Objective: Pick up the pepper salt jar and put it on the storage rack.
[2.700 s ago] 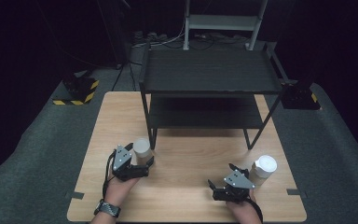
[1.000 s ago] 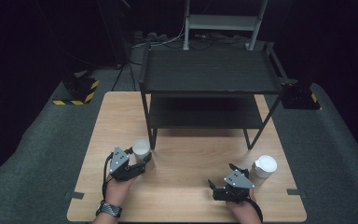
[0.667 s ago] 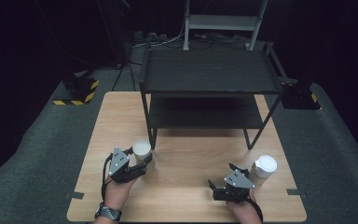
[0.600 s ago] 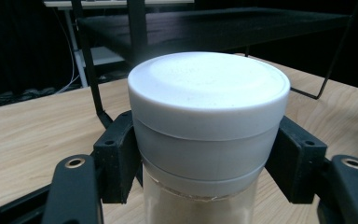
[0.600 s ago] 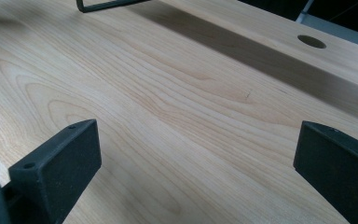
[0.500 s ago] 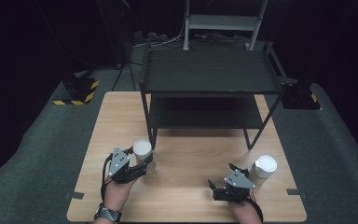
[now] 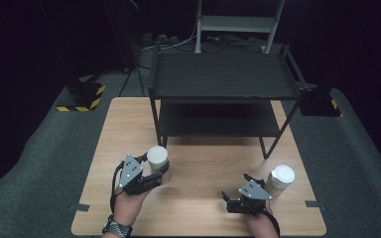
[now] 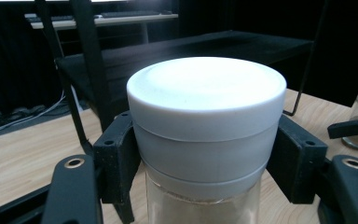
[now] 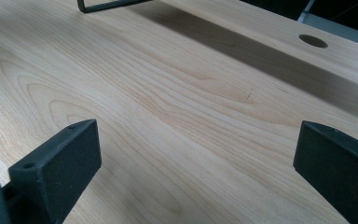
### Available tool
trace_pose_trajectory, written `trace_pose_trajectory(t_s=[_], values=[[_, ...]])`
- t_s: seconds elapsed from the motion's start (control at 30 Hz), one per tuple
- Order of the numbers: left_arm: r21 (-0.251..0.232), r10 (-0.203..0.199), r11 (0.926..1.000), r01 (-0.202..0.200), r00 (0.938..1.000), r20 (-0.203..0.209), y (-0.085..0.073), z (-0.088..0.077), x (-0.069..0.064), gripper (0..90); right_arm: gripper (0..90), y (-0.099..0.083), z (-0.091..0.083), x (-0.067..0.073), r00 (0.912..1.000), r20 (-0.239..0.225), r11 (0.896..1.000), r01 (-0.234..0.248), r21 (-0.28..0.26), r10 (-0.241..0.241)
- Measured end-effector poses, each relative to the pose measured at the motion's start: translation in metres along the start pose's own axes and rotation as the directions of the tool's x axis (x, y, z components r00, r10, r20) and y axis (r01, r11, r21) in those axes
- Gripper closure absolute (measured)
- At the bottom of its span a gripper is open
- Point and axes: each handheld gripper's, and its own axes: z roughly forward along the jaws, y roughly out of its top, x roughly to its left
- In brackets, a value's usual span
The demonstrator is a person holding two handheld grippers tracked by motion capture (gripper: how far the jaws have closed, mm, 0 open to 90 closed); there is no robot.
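Keep the left gripper (image 8: 205, 186) clamped just under the white cap of the jar (image 8: 205, 135), upright above the bench (image 7: 203, 163), clearing the black shelf (image 7: 223, 74); right gripper (image 9: 196, 172) gaping idle.

Both grippers black, two blocky matte jaws each, small screw holes in the jaw faces, brass-coloured rivets at the linkage pivots. Left gripper (image 7: 156, 171) and right gripper (image 7: 233, 201) each carry a grey three-cornered plate on top. Black cable loops off the left one. Dark wristwatch (image 7: 117, 228) on left wrist.
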Motion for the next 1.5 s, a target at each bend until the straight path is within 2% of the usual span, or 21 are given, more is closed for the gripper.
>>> trace_pose_trajectory(t_s=[0.23, 0.7, 1.07, 1.37, 1.5], values=[[-0.005, -0.001, 1.0000, 0.001, 0.9999, 0.017, 0.010, 0.004, -0.002, 33.6, 0.0, 0.000, 0.000, 0.000, 1.0000, -0.001, 1.000, 0.001, 0.001, -0.001], [-0.046, -0.009, 0.9989, 0.011, 0.9990, 0.044, 0.028, 0.008, -0.004, 33.6, 0.0, 0.000, 0.000, 0.000, 1.0000, 0.000, 1.000, -0.003, -0.003, 0.003], [-0.066, 0.021, 0.9976, -0.018, 0.9987, 0.047, 0.045, 0.010, -0.005, 33.5, 0.0, -0.001, 0.000, -0.001, 1.0000, -0.002, 1.000, -0.005, -0.005, 0.005], [-0.096, 0.049, 0.9943, -0.046, 0.9983, 0.030, 0.064, 0.009, -0.007, 33.5, 0.0, -0.001, -0.001, 0.000, 1.0000, 0.000, 1.000, -0.006, -0.007, 0.006], [-0.099, 0.057, 0.9937, -0.053, 0.9978, 0.035, 0.074, 0.009, -0.006, 33.5, 0.0, -0.001, -0.001, 0.000, 1.0000, 0.002, 1.000, -0.007, -0.008, 0.007]])
